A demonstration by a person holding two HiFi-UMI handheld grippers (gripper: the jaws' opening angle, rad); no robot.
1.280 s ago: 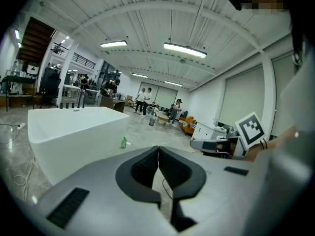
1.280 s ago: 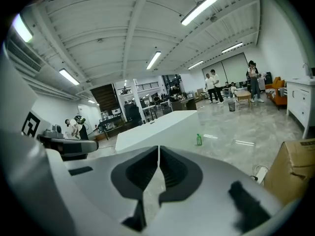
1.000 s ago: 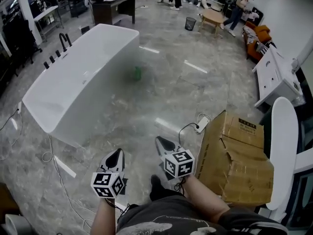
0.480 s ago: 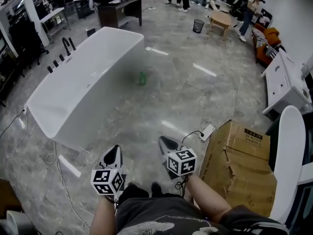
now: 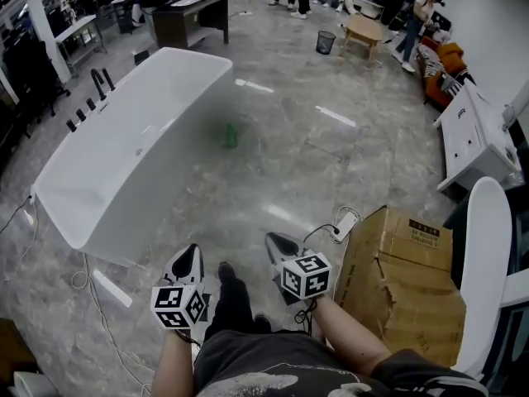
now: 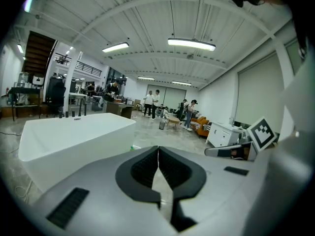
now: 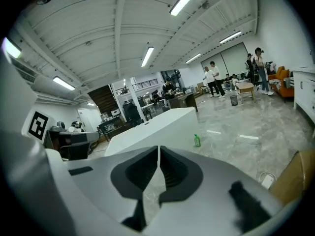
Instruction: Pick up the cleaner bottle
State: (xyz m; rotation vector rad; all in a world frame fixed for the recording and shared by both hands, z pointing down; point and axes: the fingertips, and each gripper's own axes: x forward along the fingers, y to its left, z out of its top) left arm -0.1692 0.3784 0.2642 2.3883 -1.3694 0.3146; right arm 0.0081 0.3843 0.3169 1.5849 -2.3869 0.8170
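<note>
A small green cleaner bottle stands upright on the marble floor beside the right wall of the white bathtub, far ahead of both grippers. The right gripper view shows the bottle next to the tub. My left gripper is held low at the bottom left, its jaws shut with nothing between them. My right gripper is beside it, also shut and empty. Both point forward toward the tub and bottle.
A torn cardboard box sits at the right with a power strip and cable beside it. White cabinets stand at the far right. People, a trash bin and tables are at the far end of the room.
The person has stepped forward; a foot now shows between the grippers. Both grippers travelled with the body and stay shut. The bottle and tub keep nearly the same place in view.
</note>
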